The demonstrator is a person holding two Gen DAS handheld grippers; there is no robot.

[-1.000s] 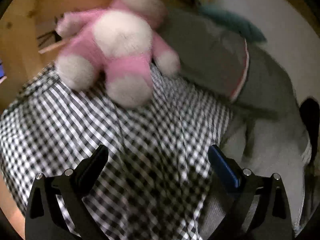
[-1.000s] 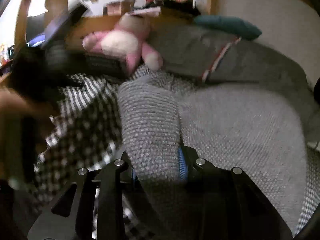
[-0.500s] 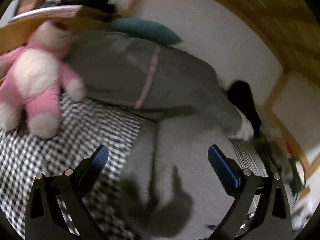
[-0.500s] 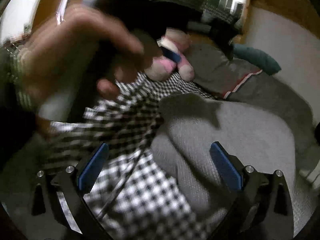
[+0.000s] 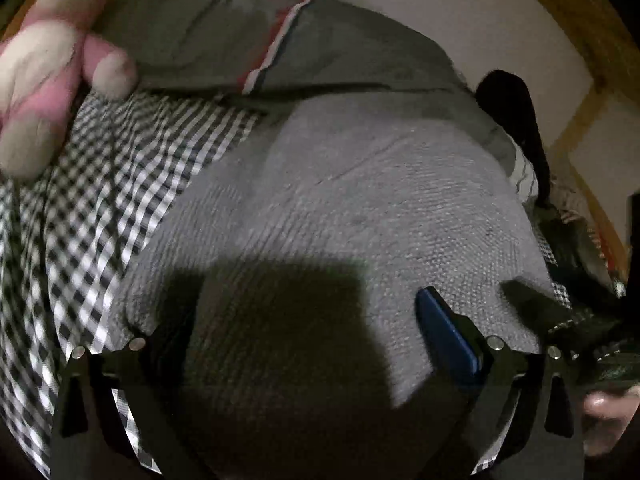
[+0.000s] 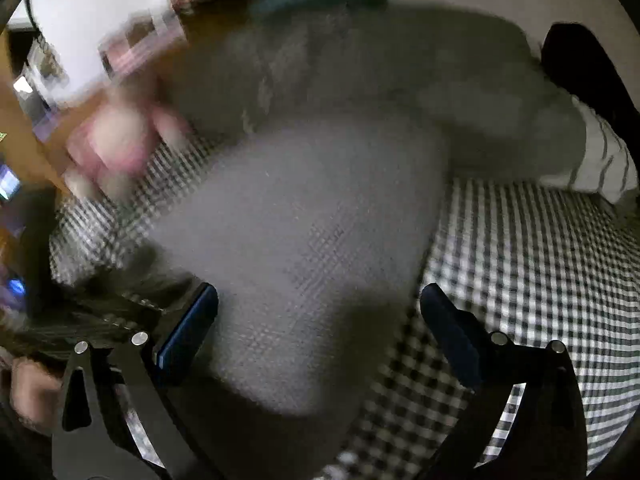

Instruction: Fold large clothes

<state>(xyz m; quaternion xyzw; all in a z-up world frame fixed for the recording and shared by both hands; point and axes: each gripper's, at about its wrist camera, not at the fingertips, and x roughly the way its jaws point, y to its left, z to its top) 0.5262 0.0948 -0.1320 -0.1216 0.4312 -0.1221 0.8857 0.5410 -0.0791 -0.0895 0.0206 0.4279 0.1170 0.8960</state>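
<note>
1 grey knit garment [image 5: 360, 200] lies on 1 checked sheet [image 5: 100, 200]; both grippers' fingers spread wide, pinching nothing.

Pale wall [image 5: 472, 20] and wooden frame [image 5: 580, 28] behind a checked bed [image 6: 540, 260].

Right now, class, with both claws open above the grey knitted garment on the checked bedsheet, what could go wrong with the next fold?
1. The grey knitted garment lies partly on the dark grey blanket, so a claw closing there might catch the blanket too.
2. The pink plush toy sits close to the garment's far corner and could be knocked or folded in.
3. Either claw could pinch the checked bedsheet beneath an edge.
</note>
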